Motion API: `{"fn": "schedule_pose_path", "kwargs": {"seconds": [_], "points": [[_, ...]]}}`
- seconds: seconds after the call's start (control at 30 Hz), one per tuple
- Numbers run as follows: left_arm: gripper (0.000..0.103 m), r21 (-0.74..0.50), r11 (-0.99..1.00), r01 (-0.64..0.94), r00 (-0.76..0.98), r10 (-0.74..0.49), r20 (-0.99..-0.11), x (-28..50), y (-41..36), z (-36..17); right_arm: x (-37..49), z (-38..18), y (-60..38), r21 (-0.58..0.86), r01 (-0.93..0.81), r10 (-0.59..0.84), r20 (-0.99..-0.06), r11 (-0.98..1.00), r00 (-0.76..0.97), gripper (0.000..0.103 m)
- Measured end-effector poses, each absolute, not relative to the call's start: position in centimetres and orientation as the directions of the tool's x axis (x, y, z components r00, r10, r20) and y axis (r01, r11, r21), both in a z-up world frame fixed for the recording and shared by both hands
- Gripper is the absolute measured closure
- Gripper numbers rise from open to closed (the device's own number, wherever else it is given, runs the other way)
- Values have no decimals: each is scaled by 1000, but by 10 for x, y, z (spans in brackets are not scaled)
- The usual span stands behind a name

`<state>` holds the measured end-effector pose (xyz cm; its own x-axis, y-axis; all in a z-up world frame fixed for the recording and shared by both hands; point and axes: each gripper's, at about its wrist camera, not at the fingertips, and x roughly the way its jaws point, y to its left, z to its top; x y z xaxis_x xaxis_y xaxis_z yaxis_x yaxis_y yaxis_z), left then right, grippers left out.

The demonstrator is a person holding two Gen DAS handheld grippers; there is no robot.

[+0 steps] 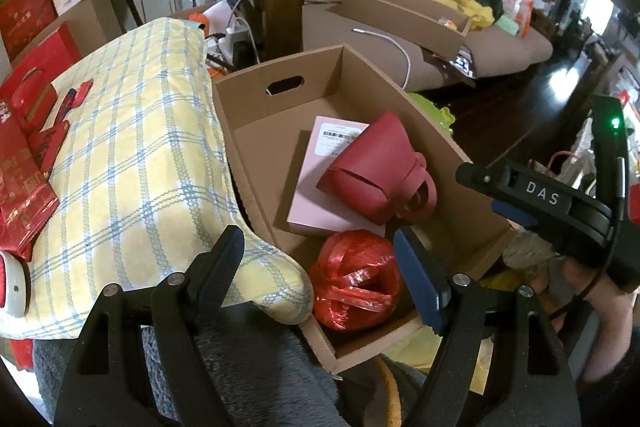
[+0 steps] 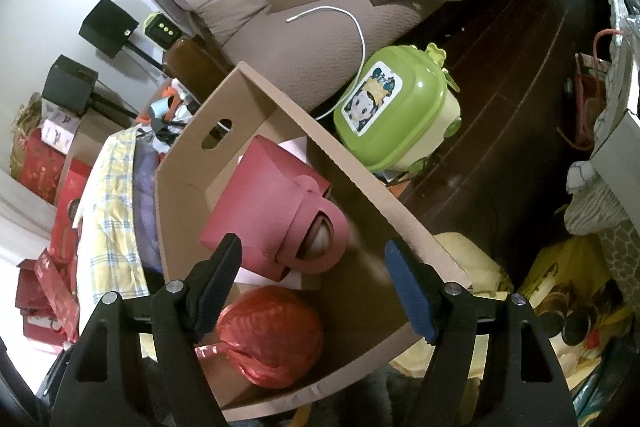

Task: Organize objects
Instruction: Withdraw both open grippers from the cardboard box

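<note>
The cardboard box [image 1: 424, 131] sits open beside the checked pillow [image 1: 132, 163], already holding a pink flat box [image 1: 316, 187], a red paper gift bag [image 1: 372, 167] lying on its side across it, and a red ball of plastic twine [image 1: 356, 279] at the near end. The left gripper [image 1: 320, 263] hangs spread and empty over the twine; the right gripper [image 2: 312, 279] is likewise parted, holding nothing, above the bag. Whether the bag's contents are loose is hard to tell. A careless descent could crush the bag, or nudge the twine over the box's low near wall.
</note>
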<state>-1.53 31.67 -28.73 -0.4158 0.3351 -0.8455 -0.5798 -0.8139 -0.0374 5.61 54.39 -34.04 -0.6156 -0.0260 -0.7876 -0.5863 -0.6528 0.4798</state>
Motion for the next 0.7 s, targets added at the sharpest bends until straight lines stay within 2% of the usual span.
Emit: {"fn": "schedule_pose_path", "kwargs": {"seconds": [0.33, 0.7], "points": [[28, -52, -828, -558, -438, 348, -829, -24, 304, -276, 54, -344, 542, 472, -589, -25, -794, -656, -608, 26], [28, -35, -870, -492, -484, 306, -820, -45, 277, -278, 55, -345, 541, 459, -596, -17, -802, -659, -598, 25]]}}
